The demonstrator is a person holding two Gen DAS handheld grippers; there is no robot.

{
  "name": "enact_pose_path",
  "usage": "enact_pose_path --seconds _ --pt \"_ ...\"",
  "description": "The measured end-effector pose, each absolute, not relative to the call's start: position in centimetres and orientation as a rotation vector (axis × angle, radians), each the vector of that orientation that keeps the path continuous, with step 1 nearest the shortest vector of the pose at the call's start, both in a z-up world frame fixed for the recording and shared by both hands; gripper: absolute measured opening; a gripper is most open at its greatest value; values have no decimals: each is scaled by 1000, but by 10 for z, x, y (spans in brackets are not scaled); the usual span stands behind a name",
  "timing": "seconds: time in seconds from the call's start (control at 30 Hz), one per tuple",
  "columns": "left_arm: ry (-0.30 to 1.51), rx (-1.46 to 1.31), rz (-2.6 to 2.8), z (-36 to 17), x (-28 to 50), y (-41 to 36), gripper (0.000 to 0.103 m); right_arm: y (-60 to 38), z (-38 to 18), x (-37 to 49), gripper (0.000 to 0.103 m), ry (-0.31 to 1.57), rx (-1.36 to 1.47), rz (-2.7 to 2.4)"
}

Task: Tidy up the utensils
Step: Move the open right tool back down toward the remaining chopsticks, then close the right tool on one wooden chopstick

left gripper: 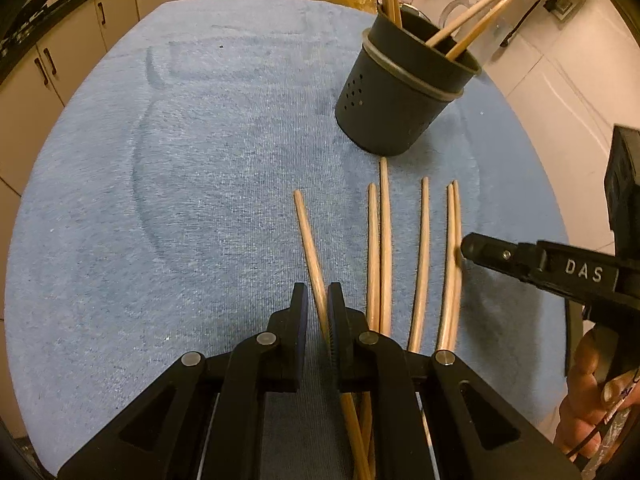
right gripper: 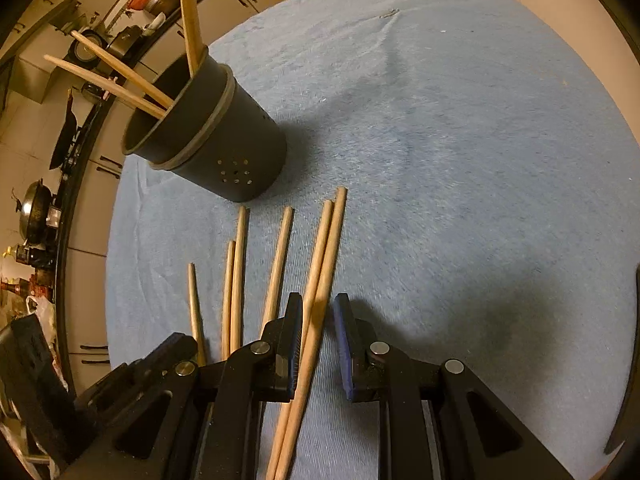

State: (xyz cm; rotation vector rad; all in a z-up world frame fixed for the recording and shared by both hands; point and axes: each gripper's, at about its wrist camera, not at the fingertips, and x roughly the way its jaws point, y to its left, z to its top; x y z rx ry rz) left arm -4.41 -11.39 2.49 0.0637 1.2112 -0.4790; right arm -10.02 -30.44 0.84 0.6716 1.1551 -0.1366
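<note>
- Six loose chopsticks (left gripper: pixel 421 264) lie on your surface (left gripper: pixel 180 200), near the holder (left gripper: pixel 396 100).
- Left claw (left gripper: pixel 318 312): narrowly parted around the leftmost chopstick (left gripper: pixel 310 248), grip uncertain.
- Right claw (right gripper: pixel 318 320): agape, straddling a chopstick pair (right gripper: pixel 326 256); close next, then lift.

The near ends of the loose chopsticks (left gripper: pixel 420 256) disappear beneath the left gripper (left gripper: pixel 317 320), so their full length cannot be seen. In the right wrist view, a pair of chopsticks (right gripper: pixel 320 280) runs off the bottom edge. The chopsticks standing in the dark holder (left gripper: pixel 394 92) are cut off at the top. Counter clutter behind (right gripper: pixel 36 208) is too small to identify.
</note>
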Motion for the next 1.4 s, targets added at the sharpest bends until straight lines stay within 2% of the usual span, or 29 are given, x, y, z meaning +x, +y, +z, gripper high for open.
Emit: enact_pose_path --seconds 0.23,0.57,0.97,1.17,1.4 --pt "1203 67 -473 19 -43 -114 9 -297 5 -94 14 1178 608 -161" --pt "1176 76 -480 16 -38 -116 9 -262 17 -82 10 1176 324 -185" --pt "1167 100 -498 16 -33 -119 8 -299 20 -103 8 1202 540 -157" --pt "1164 80 -517 20 -28 -117 6 -307 22 -103 7 1207 535 -141" --pt "1072 6 -524 56 -26 -95 6 -308 44 -118 6 1086 542 -96"
